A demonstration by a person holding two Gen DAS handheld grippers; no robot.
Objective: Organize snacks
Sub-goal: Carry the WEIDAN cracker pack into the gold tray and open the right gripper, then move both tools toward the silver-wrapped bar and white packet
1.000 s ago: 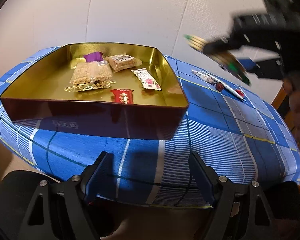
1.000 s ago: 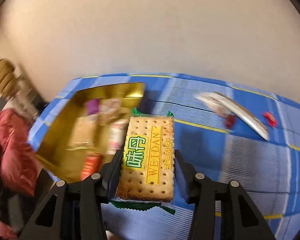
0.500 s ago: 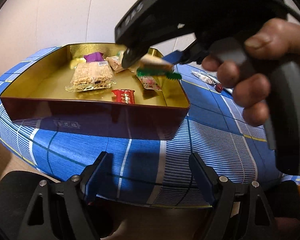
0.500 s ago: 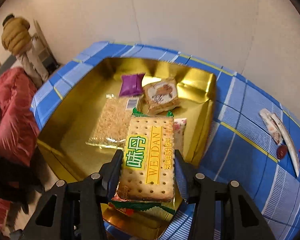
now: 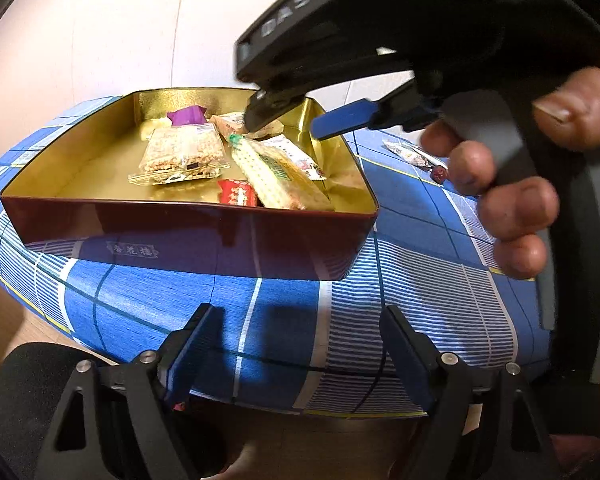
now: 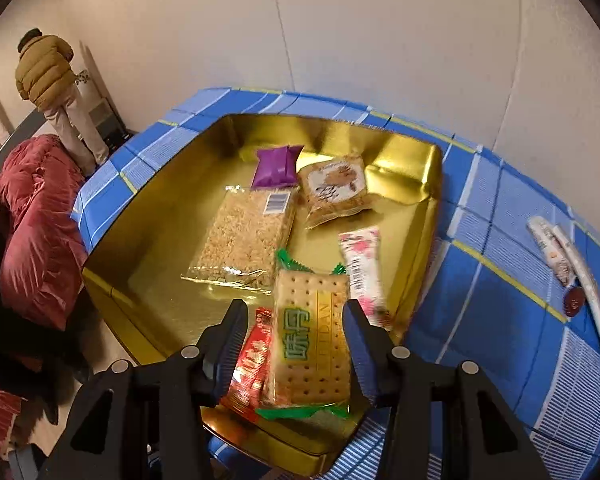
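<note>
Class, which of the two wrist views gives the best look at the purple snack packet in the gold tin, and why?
The right wrist view: it looks down into the gold tin, so the purple packet shows its whole face, unobstructed. The left wrist view sees the same packet low, small and foreshortened at the tin's far wall.

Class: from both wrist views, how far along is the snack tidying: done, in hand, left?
Done: packets lie in the gold tin, including the cracker packet, loose between the open right gripper. In hand: nothing; the left gripper is open and empty. Left: the long wrappers and small red sweets on the blue cloth.
</note>
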